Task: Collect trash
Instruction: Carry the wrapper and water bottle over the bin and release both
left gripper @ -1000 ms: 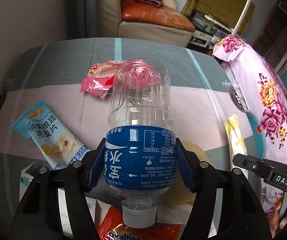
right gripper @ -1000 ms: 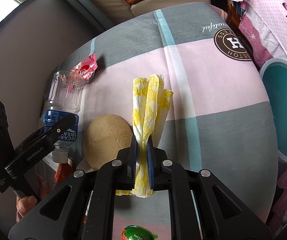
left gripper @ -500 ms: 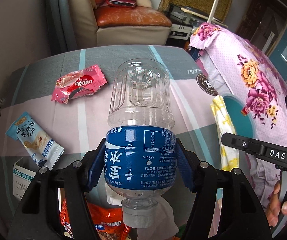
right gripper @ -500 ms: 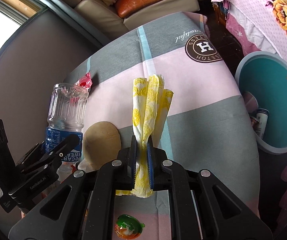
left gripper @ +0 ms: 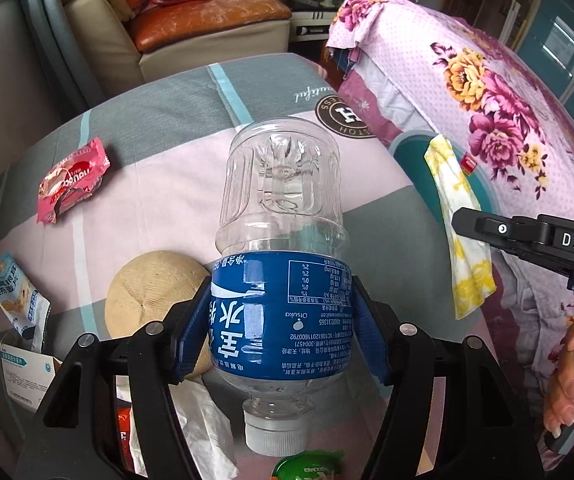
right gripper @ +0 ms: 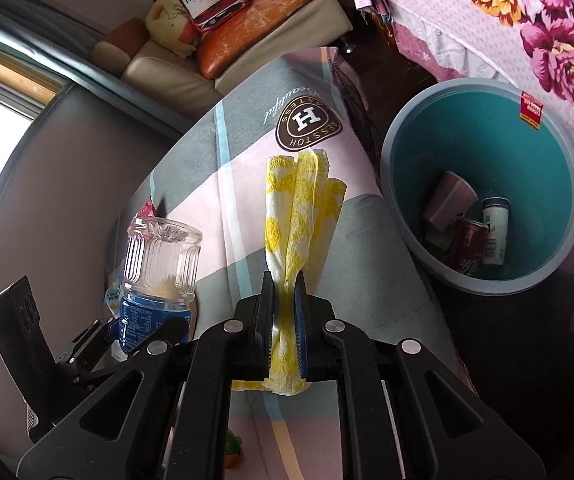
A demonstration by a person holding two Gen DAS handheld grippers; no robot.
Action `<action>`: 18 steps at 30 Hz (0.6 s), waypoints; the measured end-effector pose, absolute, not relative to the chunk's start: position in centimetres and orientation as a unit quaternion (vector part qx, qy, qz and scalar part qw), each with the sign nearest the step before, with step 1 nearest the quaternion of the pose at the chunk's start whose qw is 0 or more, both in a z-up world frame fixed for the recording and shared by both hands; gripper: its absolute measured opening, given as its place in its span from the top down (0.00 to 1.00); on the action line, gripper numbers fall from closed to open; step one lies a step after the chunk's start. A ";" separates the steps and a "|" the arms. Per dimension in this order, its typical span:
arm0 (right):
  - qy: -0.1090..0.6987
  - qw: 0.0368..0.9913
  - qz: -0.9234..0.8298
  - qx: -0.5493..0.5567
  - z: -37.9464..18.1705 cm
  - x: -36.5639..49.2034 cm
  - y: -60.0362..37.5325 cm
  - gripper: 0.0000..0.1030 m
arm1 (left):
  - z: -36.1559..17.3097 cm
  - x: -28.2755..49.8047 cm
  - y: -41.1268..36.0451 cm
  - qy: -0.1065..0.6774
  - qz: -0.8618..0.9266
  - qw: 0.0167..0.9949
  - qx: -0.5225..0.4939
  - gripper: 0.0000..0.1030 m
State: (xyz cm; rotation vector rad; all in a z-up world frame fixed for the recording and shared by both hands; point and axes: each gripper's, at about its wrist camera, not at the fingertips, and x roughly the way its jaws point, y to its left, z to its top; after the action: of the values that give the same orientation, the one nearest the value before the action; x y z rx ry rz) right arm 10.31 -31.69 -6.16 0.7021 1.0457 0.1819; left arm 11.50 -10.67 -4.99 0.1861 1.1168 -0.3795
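Left claw (left gripper: pixel 281 312) clamped fairly wide around an empty plastic bottle (left gripper: pixel 281 264), blue pads on the label, cap pointing back at the camera. Held up above the checked tablecloth (left gripper: pixel 175 168). Right claw (right gripper: pixel 285 316) pinched nearly shut on a yellow-and-white napkin (right gripper: pixel 301 216), hanging over the table edge just beside the teal bin (right gripper: pixel 483 148).

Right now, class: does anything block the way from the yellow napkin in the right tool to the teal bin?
Nothing visible does. The right tool is shut on the yellow napkin, and the teal bin stands open beyond the table's edge, with cups and cans at its bottom. Only bare tablecloth lies between them.
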 end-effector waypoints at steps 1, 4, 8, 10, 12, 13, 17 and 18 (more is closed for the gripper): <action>0.486 0.804 0.081 0.333 -6.3 10.1 -32.5 0.91 | -5.1 11.6 -11.4 0.529 -0.183 0.824 0.090 0.36; 0.476 0.804 0.066 0.351 -6.7 9.4 -34.9 0.91 | -5.5 11.7 -13.8 0.533 -0.197 0.816 0.104 0.36; 0.459 0.804 0.042 0.375 -7.1 8.5 -38.3 0.91 | -5.8 11.8 -17.3 0.535 -0.215 0.807 0.127 0.36; 0.453 0.804 0.029 0.384 -7.4 8.1 -39.9 0.91 | -6.0 12.0 -19.1 0.536 -0.224 0.803 0.137 0.36; 0.448 0.803 0.017 0.392 -7.9 7.8 -41.3 0.91 | -6.1 12.4 -20.7 0.536 -0.232 0.799 0.145 0.36; 0.447 0.802 0.012 0.396 -8.1 7.7 -42.0 0.91 | -6.2 12.5 -21.6 0.536 -0.235 0.797 0.148 0.36; 0.442 0.799 -0.007 0.408 -8.9 7.2 -44.2 0.91 | -6.4 13.2 -24.4 0.536 -0.249 0.792 0.153 0.36; 0.442 0.798 -0.010 0.410 -9.1 7.1 -44.7 0.91 | -6.5 13.3 -25.0 0.536 -0.252 0.791 0.153 0.36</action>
State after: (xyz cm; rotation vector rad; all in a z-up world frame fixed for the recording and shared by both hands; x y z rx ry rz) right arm 7.09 -44.68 -9.07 0.8796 0.9483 -0.0220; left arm 13.26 -24.97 -6.51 0.3298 1.1545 -0.5426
